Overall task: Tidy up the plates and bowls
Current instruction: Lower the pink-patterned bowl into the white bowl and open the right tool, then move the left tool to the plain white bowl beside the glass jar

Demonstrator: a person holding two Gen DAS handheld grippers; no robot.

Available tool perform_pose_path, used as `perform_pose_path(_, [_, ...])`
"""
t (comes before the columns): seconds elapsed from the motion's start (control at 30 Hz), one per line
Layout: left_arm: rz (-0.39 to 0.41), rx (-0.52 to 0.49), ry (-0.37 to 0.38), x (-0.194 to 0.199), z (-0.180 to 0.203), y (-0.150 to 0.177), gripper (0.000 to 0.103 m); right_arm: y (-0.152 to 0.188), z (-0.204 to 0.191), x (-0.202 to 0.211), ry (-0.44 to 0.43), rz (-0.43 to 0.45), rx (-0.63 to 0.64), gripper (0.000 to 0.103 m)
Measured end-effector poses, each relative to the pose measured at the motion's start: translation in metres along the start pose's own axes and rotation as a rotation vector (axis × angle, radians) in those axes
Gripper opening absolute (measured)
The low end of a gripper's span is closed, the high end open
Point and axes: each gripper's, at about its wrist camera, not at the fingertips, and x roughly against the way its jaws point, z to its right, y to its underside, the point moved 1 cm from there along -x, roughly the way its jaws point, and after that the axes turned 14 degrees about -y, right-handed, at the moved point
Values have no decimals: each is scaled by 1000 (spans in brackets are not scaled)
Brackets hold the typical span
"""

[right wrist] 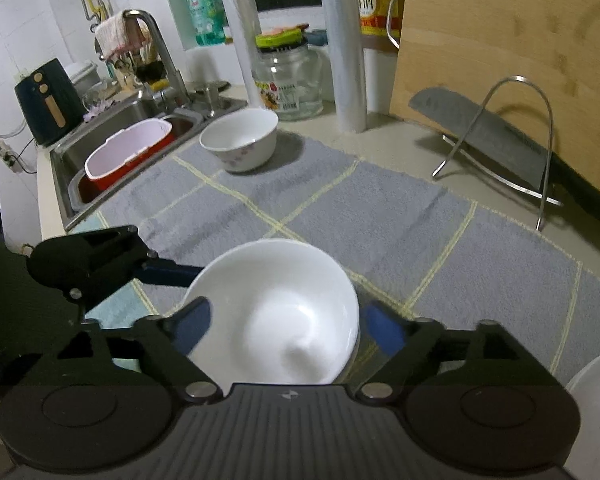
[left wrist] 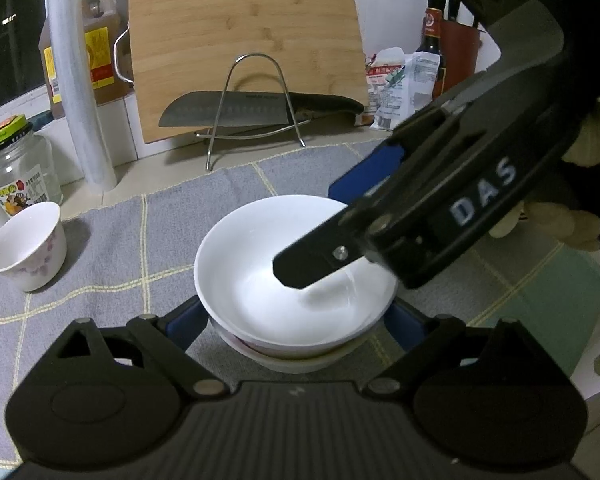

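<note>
Left wrist view: a white bowl sits nested in another bowl on the grey cloth, between the spread fingers of the left gripper; the right gripper straddles its far rim, jaws apart, not pinching it; a flowered bowl stands left.

Right wrist view: right gripper jaws wide, bowl between them, unclamped; flowered bowl far off by the sink.

Both views are evenly lit by cool indoor light from above, while the window is black. The white bowl glares, its inside nearly blown out; in the right wrist view its centre smears into blur. Soft shadows lie on the grey cloth. Fisheye distortion bends the cutting board, and the corners darken.
</note>
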Motion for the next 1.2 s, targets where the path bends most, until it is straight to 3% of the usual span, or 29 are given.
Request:
perform_pose_path(0.23, [6, 4, -1, 8, -5, 2, 97, 0, -3, 4, 26, 21, 15, 103])
perform_pose_path(0.57, [42, 76, -21, 21, -25, 7, 101, 4, -12, 5, 63, 45, 39, 103])
perform_pose_path(0.83, [58, 93, -55, 33, -53, 22, 102, 5, -31, -4, 177, 58, 62, 103])
perform_pose_path(1.0, [55, 131, -59, 38, -75, 29, 102, 7, -44, -10, 189, 60, 48, 103])
perform_pose_path(1.2, [41, 212, -114, 47, -91, 33, 102, 6, -53, -7, 177, 64, 77, 103])
